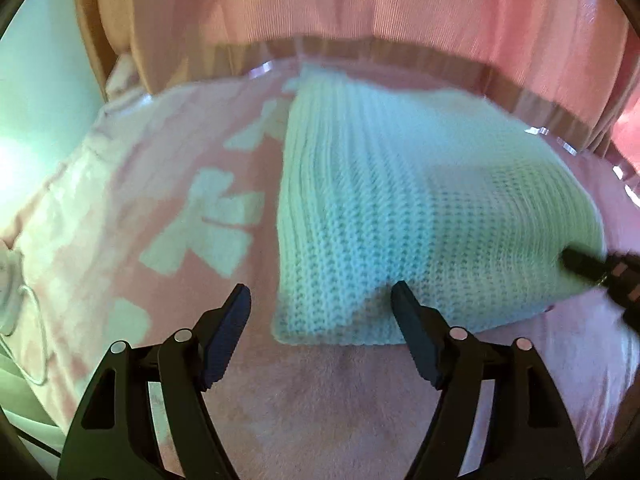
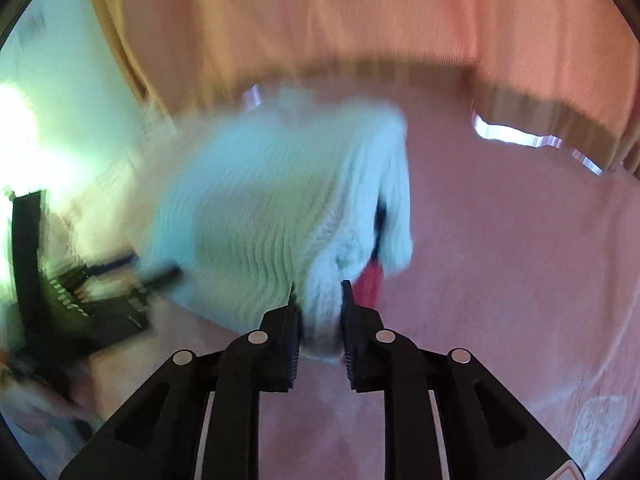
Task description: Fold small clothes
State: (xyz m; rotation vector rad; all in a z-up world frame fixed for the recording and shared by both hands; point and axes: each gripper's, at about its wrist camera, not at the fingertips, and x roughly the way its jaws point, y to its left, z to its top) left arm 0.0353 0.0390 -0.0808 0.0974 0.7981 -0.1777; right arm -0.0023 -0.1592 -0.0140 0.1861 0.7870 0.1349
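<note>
A pale mint knit garment (image 1: 400, 200) lies on a pink blanket (image 1: 320, 400) with white bow shapes. My left gripper (image 1: 320, 300) hovers open over the knit's near corner, and its fingers do not press the cloth. At the right edge of the left wrist view, my right gripper (image 1: 592, 272) bites into the knit's right side. In the blurred right wrist view my right gripper (image 2: 319, 304) is shut on a bunched fold of the knit garment (image 2: 260, 200), which hangs lifted. A red patch (image 2: 368, 284) shows under that fold. The left gripper (image 2: 100, 280) appears at the far left.
Pink curtains (image 1: 400, 0) hang behind the bed, with bright window gaps (image 2: 512, 132) at their hem. A white cable (image 1: 32, 340) runs off the blanket's left edge. A pale wall (image 1: 40, 80) stands to the left.
</note>
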